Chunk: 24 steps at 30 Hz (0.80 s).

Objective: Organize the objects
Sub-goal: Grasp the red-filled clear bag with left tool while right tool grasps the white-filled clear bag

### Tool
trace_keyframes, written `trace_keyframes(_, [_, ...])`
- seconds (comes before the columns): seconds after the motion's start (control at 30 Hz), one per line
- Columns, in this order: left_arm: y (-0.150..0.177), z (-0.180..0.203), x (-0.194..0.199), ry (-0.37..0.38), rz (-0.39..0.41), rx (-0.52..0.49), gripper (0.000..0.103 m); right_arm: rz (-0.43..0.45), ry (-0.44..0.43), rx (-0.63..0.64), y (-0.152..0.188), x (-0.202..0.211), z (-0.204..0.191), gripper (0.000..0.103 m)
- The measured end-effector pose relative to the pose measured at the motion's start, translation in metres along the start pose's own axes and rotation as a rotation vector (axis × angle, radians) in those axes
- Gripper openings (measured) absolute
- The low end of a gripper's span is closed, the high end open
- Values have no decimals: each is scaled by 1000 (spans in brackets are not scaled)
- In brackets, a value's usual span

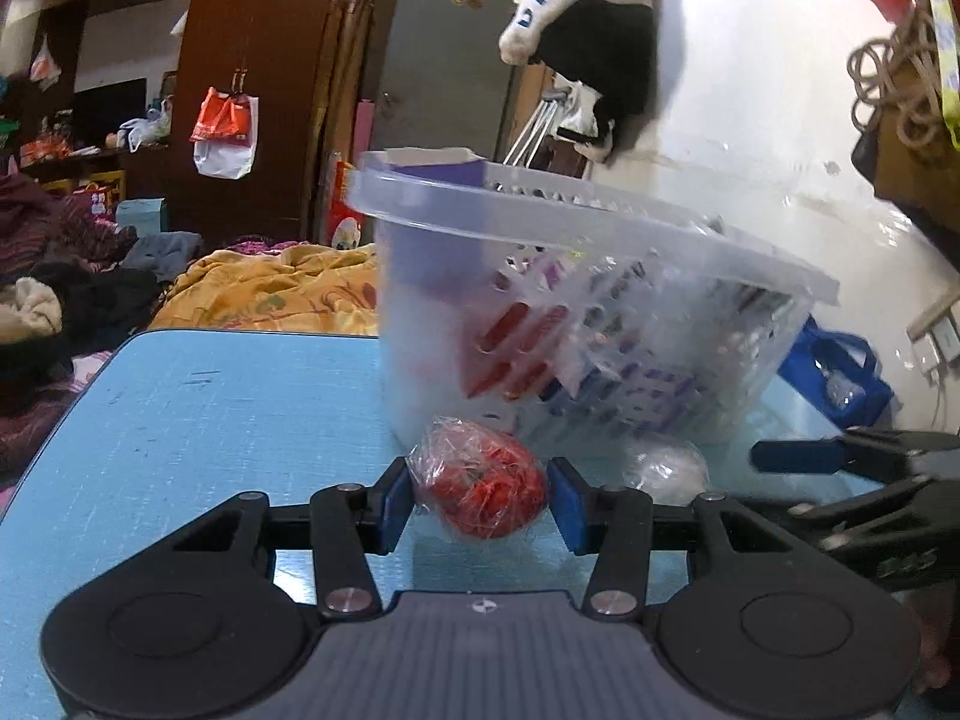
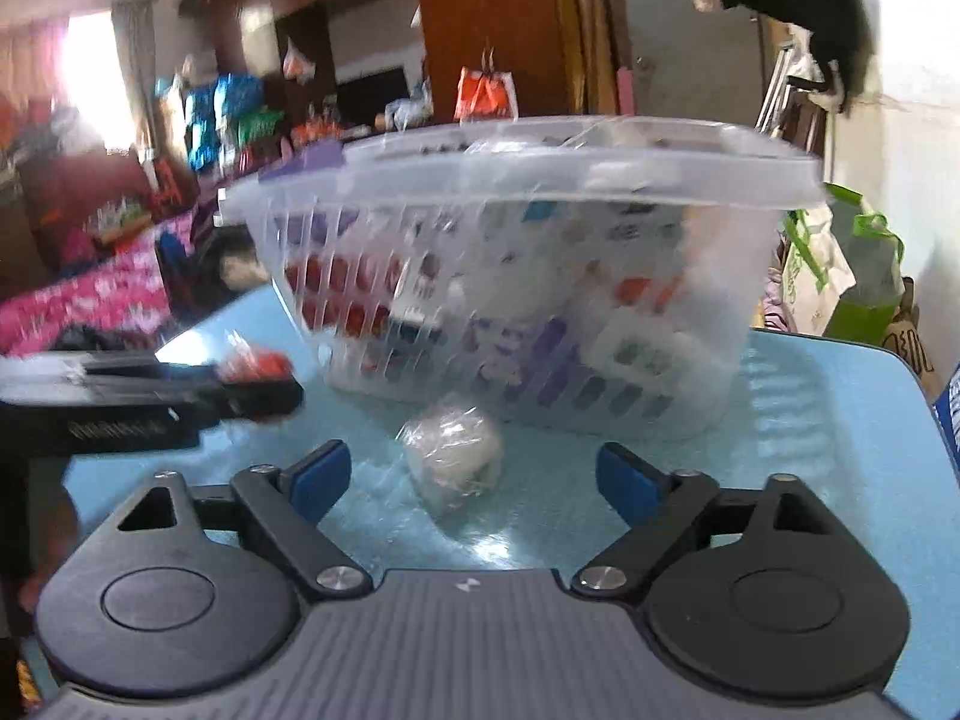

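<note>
A red ball in crinkly clear wrap (image 1: 480, 492) lies on the blue table (image 1: 210, 408), just in front of a clear slotted basket (image 1: 600, 222). My left gripper (image 1: 480, 504) is shut on it, with a blue pad against each side. A white wrapped ball (image 2: 450, 459) sits beside it, near the basket's foot (image 2: 540, 162). My right gripper (image 2: 474, 477) stands open around this ball, its pads well clear of both sides. The left gripper (image 2: 258, 390) with the red ball (image 2: 255, 363) shows blurred at the left of the right wrist view. The basket holds several packets.
The table's left edge (image 1: 72, 396) borders a bed with orange and pink bedding (image 1: 270, 288). A blue bag (image 1: 852, 372) and a green bag (image 2: 864, 276) stand beyond the table's far right side. Clothing hangs on the white wall (image 1: 600, 60) above the basket.
</note>
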<state>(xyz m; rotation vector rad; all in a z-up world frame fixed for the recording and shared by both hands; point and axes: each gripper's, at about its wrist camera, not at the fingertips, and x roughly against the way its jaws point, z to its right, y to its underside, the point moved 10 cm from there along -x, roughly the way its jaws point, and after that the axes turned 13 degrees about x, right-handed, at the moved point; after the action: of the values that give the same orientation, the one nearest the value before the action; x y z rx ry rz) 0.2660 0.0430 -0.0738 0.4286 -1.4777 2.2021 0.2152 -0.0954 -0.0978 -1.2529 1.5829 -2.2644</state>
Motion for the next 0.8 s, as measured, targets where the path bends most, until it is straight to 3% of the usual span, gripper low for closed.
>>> trace_keyframes(0.17, [-3,-1,2,17,20,25,52,-42,16,43,3,-9,-5,73])
trace_keyframes(0.27, [-5,-4,2,24,24,38,52,-53,10,41,7,-7,-5,45])
trace_keyframes(0.57, [-7,-7,5,40,42,50,52,44,17,16,7,22,1,44])
trace_keyframes(0.8, [-8,1,17,54,114,17,52,132,38,-9,-2,37,5,44])
